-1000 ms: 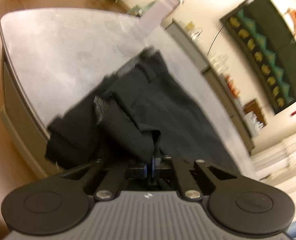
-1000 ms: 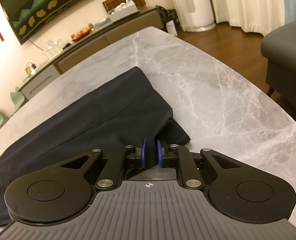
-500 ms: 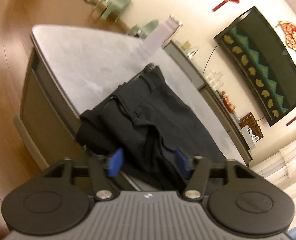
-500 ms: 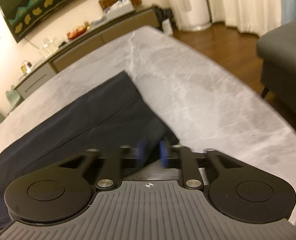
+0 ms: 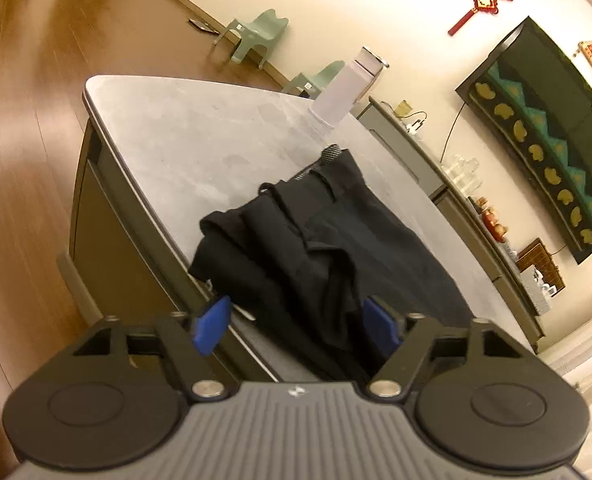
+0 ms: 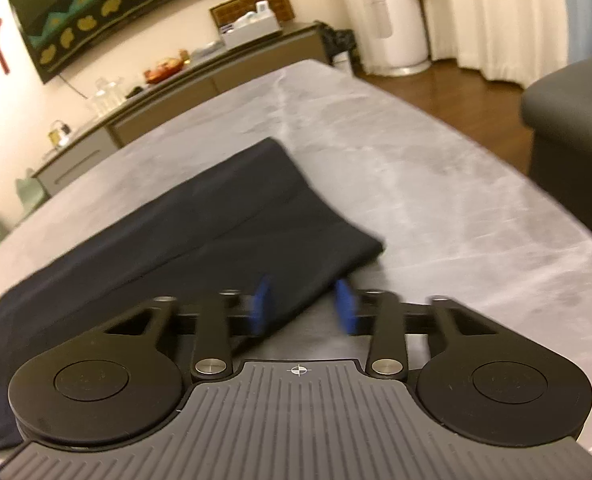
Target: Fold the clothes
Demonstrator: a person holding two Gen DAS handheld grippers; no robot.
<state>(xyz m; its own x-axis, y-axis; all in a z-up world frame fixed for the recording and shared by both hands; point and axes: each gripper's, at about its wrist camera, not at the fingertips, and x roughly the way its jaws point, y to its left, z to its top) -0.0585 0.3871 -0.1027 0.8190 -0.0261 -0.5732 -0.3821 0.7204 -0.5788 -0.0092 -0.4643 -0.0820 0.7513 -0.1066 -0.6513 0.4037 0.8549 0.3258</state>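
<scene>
Black trousers (image 5: pixel 336 240) lie on a grey marble table (image 5: pixel 183 140), their waistband end bunched in folds at the near table edge. My left gripper (image 5: pixel 296 324) stands open over that bunch. Its jaws are closing, with cloth between the blue pads (image 5: pixel 211 324) but not pressed. In the right wrist view the leg end of the trousers (image 6: pixel 175 232) lies flat on the table (image 6: pixel 436 200). My right gripper (image 6: pixel 304 308) is closing around the hem corner, with the right pad still clear of the cloth.
A pale bottle (image 5: pixel 348 88) stands on the table beyond the waistband. The table's edge drops to wooden floor (image 5: pixel 23 160) on the left. A dark sofa (image 6: pixel 568 120) sits right of the table, and a sideboard (image 6: pixel 215 76) runs along the far wall.
My left gripper has let go of the bunched cloth, opened wide and drawn back a little. The right gripper's jaws now stand wider apart, over the hem corner.
</scene>
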